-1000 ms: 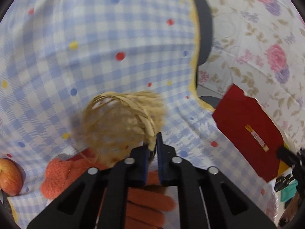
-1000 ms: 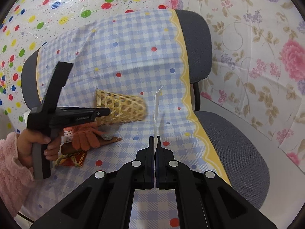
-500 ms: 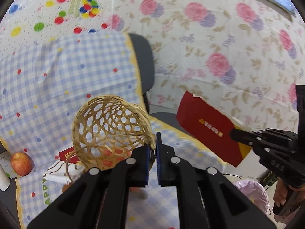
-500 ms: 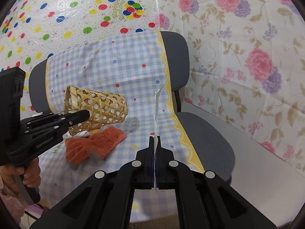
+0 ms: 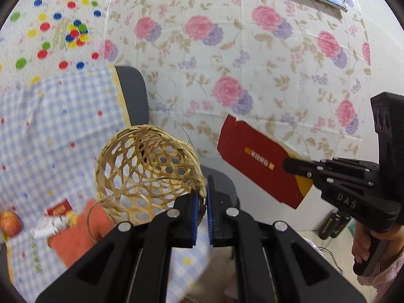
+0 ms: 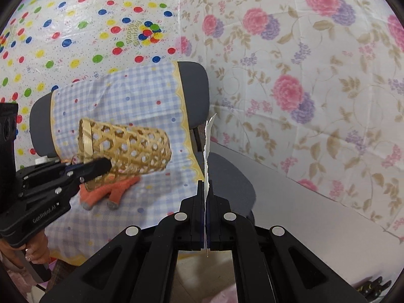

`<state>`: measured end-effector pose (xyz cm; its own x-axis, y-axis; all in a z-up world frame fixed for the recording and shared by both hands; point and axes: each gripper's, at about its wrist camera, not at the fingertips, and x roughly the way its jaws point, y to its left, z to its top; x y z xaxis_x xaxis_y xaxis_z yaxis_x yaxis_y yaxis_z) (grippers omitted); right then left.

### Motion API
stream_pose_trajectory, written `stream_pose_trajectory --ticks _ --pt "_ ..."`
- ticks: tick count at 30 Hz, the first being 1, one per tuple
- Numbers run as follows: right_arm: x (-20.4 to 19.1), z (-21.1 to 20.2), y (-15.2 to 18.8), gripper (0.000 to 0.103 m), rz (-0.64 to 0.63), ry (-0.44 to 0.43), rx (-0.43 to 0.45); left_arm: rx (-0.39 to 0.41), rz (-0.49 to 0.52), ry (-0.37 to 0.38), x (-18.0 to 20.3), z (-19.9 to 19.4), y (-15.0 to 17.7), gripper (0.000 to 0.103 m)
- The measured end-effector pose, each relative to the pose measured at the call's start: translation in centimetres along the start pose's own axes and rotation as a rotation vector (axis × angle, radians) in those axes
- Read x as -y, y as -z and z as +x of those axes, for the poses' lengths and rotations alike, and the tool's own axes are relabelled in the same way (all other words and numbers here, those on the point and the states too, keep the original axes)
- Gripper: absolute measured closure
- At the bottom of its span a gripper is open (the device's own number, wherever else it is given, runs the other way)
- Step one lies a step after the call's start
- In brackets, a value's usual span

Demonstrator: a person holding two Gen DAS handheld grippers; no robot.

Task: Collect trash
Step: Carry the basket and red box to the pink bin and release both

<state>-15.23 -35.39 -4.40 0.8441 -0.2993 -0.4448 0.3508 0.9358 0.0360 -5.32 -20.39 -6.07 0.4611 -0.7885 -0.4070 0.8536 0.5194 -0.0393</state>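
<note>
Now higher off the chair (image 6: 194,93): basket (image 5: 149,174) in left gripper (image 5: 200,202).

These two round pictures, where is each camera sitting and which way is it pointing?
Left wrist: sits on the left gripper, looking along its fingers clamped on the woven basket rim, toward the floral wall; the right gripper holding a red envelope and the person's right hand show.
Right wrist: sits on the right gripper, pinching the envelope edge-on, facing the chair; the left gripper and the left hand show.
Shared: basket, envelope, orange glove, checked cloth, chair.
</note>
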Motion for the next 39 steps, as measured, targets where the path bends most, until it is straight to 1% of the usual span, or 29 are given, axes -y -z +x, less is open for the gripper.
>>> stream_pose_trajectory --ticks 3,4,9,12,16,19,23,24,26,28,29,30,31,32,33,36,38,39 --pt "0.7 -1.4 1.9 0.102 0.020 0.031 -0.035 -0.049 0.000 0.044 1.5 0.0 2.2 0.099" --pt "1.1 -2.2 2.8 0.102 0.030 0.050 -0.052 -0.072 0.015 0.066 2.4 0.1 3.1 0.099" --pt "2.4 -4.6 6.0 0.102 0.061 0.115 -0.118 -0.141 0.077 0.160 5.8 0.3 5.5 0.099" --pt "3.7 -5.8 7.8 0.102 0.086 0.168 -0.157 -0.174 0.115 0.216 8.2 0.8 6.4 0.099" --pt "5.2 -6.7 9.3 0.102 0.121 0.206 -0.184 -0.197 0.177 0.267 11.0 1.5 7.1 0.099" --pt "6.1 -7.1 10.2 0.102 0.136 0.225 -0.207 -0.217 0.202 0.292 12.5 2.4 7.3 0.099" --pt "7.4 -6.6 11.1 0.101 0.172 0.227 -0.242 -0.246 0.224 0.306 13.9 3.9 7.4 0.099" --pt "7.7 -6.4 11.3 0.101 0.184 0.225 -0.244 -0.256 0.236 0.304 14.3 4.4 7.4 0.099" --pt "8.3 -6.0 11.6 0.097 0.194 0.227 -0.253 -0.272 0.256 0.304 14.9 5.2 7.4 0.098" --pt "8.9 -5.5 12.0 0.096 0.203 0.227 -0.264 -0.291 0.273 0.291 15.4 6.1 7.5 0.097" --pt "9.2 -5.2 12.3 0.095 0.213 0.226 -0.267 -0.309 0.278 0.295 15.6 6.7 7.6 0.092" --pt "9.6 -5.0 12.5 0.093 0.222 0.224 -0.271 -0.323 0.276 0.291 15.6 7.2 7.7 0.083" --pt "9.8 -4.8 12.6 0.086 0.228 0.228 -0.274 -0.327 0.271 0.288 15.6 7.3 7.8 0.077" --pt "10.1 -4.7 12.8 0.081 0.234 0.233 -0.276 -0.336 0.261 0.294 15.5 7.5 7.9 0.067" --pt "10.4 -4.5 12.9 0.080 0.239 0.238 -0.280 -0.335 0.255 0.290 15.3 7.5 8.0 0.061" --pt "10.9 -4.6 12.8 0.080 0.247 0.242 -0.275 -0.323 0.250 0.267 14.5 7.3 7.8 0.057" --pt "10.8 -4.7 12.4 0.080 0.241 0.241 -0.266 -0.311 0.226 0.246 13.6 7.0 7.3 0.050" --pt "10.7 -4.7 12.1 0.080 0.239 0.239 -0.260 -0.306 0.216 0.235 13.2 6.9 7.1 0.050"
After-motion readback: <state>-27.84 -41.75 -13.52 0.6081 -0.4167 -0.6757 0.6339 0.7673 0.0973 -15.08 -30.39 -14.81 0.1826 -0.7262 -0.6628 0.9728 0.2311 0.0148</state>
